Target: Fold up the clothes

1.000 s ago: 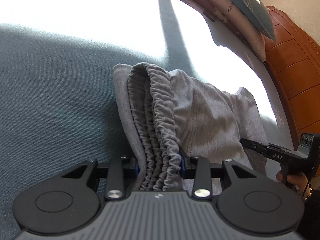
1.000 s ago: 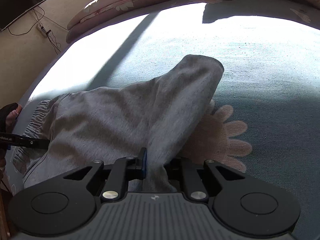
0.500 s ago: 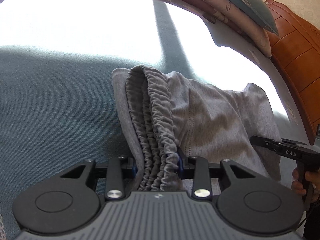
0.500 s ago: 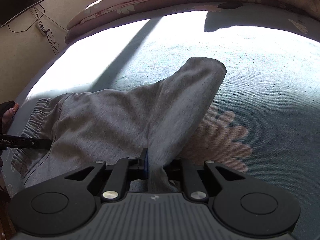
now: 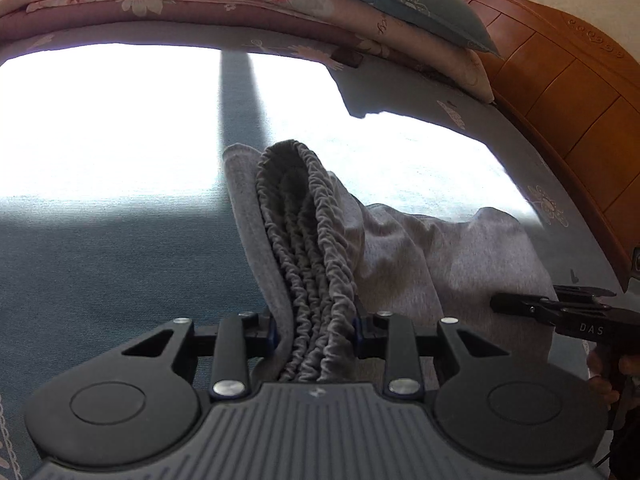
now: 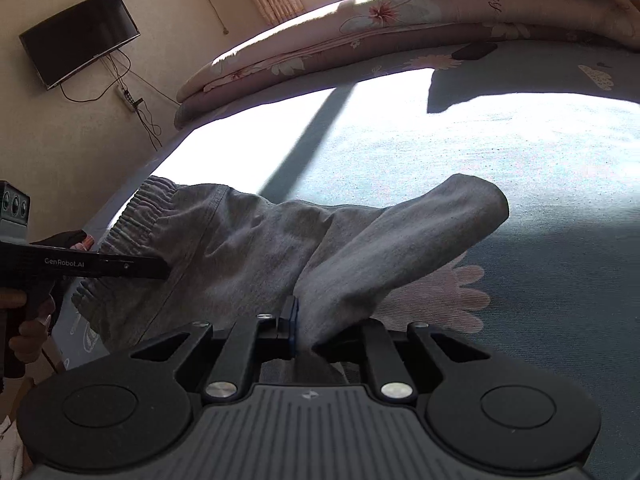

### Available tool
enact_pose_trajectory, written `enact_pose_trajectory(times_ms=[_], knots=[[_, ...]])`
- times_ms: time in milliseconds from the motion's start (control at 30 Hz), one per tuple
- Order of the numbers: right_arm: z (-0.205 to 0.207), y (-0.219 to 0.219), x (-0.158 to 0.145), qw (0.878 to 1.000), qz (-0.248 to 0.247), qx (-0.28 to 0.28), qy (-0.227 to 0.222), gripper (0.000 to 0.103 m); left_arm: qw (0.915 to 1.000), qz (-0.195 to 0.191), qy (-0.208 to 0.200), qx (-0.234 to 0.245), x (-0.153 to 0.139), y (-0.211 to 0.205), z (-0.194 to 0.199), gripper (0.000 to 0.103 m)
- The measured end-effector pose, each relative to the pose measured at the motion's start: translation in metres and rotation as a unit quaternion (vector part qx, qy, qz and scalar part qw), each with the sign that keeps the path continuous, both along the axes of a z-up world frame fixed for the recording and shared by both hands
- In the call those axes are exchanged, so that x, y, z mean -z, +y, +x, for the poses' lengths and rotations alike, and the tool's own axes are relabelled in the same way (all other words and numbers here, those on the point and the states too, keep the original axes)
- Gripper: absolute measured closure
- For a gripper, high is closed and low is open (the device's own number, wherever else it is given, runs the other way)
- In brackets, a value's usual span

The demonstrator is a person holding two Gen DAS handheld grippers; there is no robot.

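Note:
Grey sweatpants [image 5: 420, 256] hang between my two grippers above a blue bedsheet [image 5: 100, 264]. My left gripper [image 5: 314, 330] is shut on the gathered elastic waistband [image 5: 312, 240], which rises in folds in front of it. My right gripper [image 6: 306, 332] is shut on the leg end of the pants [image 6: 360, 264]; a loop of leg [image 6: 460, 204] sticks out to the right. In the right wrist view the left gripper [image 6: 160, 268] shows at the waistband [image 6: 144, 208]. In the left wrist view the right gripper [image 5: 496, 304] shows at the far right.
Folded floral quilts [image 5: 200, 4] and a blue pillow [image 5: 404, 4] lie along the far side of the bed. A wooden headboard [image 5: 560, 100] stands at the right. A wall TV [image 6: 80, 36] with cables hangs at the left. Bright sunlight covers the middle of the sheet [image 6: 480, 140].
Both grippers have risen with the pants, so more of the room and quilts shows. The pants hang higher off the sheet. Both grips are unchanged.

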State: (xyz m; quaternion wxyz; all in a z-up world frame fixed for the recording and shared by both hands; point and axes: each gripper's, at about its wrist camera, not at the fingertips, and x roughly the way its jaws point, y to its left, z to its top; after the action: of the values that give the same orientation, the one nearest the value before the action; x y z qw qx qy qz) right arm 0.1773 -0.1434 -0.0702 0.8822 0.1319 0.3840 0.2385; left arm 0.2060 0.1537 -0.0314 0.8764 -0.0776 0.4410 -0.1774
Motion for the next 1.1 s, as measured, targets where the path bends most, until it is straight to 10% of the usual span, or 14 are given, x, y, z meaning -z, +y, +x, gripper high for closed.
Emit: enact_pose_trajectory(times_ms=[567, 1100], knots=[[-0.102, -0.155, -0.042, 0.986, 0.001, 0.144, -0.083, 0.086, 0.9789, -0.025, -0.048, 0.197, -0.043, -0.256, 0.022, 0.073], [-0.141, -0.31, -0.031, 0.935, -0.008, 0.332, -0.124, 0.083, 0.9377, -0.025, -0.06, 0.341, -0.045, -0.503, 0.041, 0.073]])
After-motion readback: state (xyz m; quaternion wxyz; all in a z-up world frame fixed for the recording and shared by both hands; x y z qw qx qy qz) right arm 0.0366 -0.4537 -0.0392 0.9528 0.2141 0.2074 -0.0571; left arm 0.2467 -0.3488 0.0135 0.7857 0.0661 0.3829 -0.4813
